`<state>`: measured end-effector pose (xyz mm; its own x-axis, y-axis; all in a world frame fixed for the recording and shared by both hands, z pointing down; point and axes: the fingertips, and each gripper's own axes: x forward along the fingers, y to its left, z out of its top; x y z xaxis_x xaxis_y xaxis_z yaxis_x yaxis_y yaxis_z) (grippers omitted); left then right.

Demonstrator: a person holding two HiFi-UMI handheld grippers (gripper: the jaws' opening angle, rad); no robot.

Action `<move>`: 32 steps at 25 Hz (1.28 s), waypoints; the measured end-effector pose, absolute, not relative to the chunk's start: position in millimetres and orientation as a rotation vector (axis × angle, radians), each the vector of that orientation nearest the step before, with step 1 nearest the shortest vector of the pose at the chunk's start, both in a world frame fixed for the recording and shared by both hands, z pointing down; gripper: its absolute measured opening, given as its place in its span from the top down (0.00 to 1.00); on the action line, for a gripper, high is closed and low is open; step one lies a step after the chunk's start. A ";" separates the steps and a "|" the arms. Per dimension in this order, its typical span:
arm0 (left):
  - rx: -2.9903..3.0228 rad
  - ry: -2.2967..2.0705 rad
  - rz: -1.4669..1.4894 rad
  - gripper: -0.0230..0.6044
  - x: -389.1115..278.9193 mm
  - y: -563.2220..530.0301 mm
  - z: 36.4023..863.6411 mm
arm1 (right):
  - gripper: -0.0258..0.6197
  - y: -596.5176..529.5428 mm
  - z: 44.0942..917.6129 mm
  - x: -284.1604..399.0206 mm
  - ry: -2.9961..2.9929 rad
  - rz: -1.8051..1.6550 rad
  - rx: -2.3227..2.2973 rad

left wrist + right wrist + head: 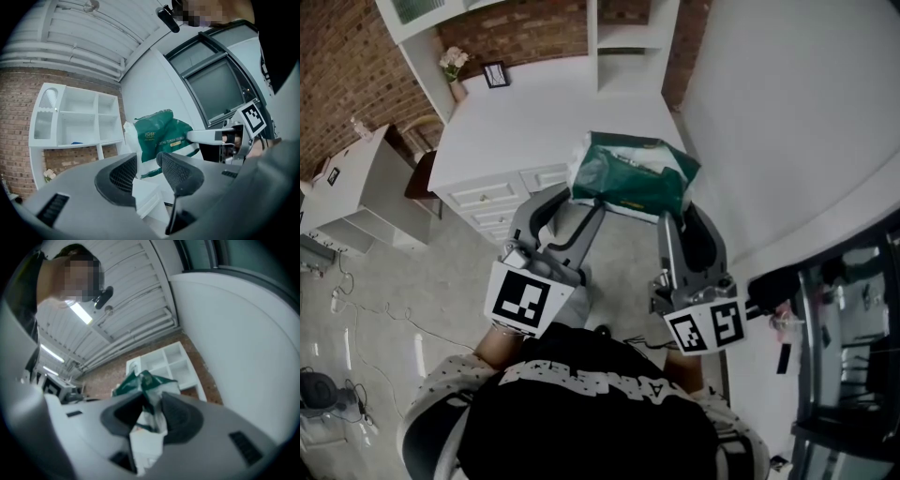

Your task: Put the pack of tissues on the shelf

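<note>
Left gripper [579, 199] clamping left end of pack of tissues [633, 173]; right gripper [678, 214] clamping right end. Pack hanging airborne between both, white shelf [75, 117] standing beyond.

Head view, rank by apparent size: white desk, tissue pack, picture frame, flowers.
1. white desk
2. pack of tissues, held nearer the camera, so it looks inflated
3. picture frame and flowers: look alike, not ranked

Head view steeply down; both gripper views share shelf [97, 119].
</note>
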<state>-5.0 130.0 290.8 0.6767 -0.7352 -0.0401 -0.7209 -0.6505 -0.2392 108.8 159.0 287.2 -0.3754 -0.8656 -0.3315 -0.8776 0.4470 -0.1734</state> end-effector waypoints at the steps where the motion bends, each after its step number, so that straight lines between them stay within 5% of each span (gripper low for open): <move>1: -2.657 1.165 -0.084 0.66 -2.8 128.3 290.4 | 0.73 158.0 286.7 110.8 2.327 0.049 -1.483; 32: -2.699 1.156 0.007 0.66 -4.9 35.1 295.5 | 0.73 68.2 283.0 106.7 2.357 0.098 -1.528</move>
<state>-4.9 35.1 295.5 0.6930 -0.7160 -0.0845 -0.7169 -0.6720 -0.1858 106.7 68.2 283.0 -0.3706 -0.8758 -0.3092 -0.8984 0.4225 -0.1197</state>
